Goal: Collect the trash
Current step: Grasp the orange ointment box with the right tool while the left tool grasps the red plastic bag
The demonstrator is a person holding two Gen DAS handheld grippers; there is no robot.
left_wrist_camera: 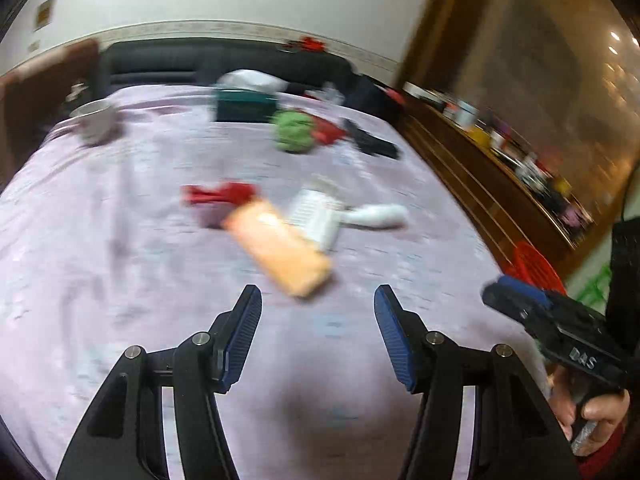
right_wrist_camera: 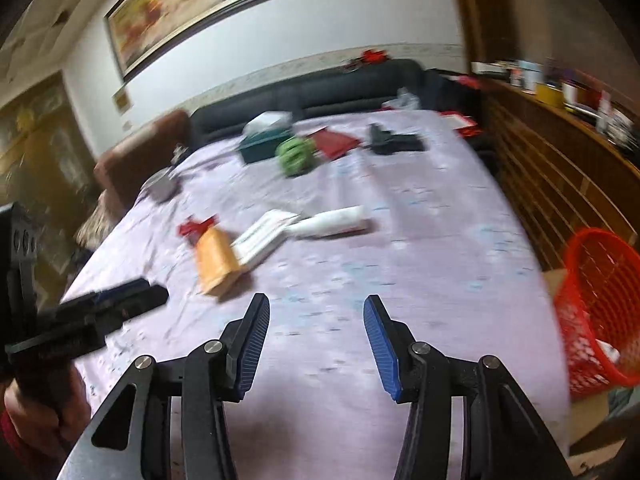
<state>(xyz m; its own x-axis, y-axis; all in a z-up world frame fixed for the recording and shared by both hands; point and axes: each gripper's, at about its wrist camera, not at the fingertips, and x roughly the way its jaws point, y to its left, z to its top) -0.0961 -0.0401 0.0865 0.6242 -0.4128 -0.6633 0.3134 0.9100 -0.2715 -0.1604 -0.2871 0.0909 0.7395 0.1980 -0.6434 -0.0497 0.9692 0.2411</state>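
Left wrist view is showing the left gripper sitting with its jaws apart and nothing between them, hovering over a table covered in a lilac cloth. The trash is lying just ahead of it: an orange packet touching a white ribbed piece, a white tube thing beside that, and a red wrapper just behind the packet. Everything's pretty blurry, so I can't tell what the items actually are. The right gripper is also hanging over bare cloth, jaws opening and empty. A red mesh basket is standing off the table's right edge, and further back a green ball is lying next to a teal box.
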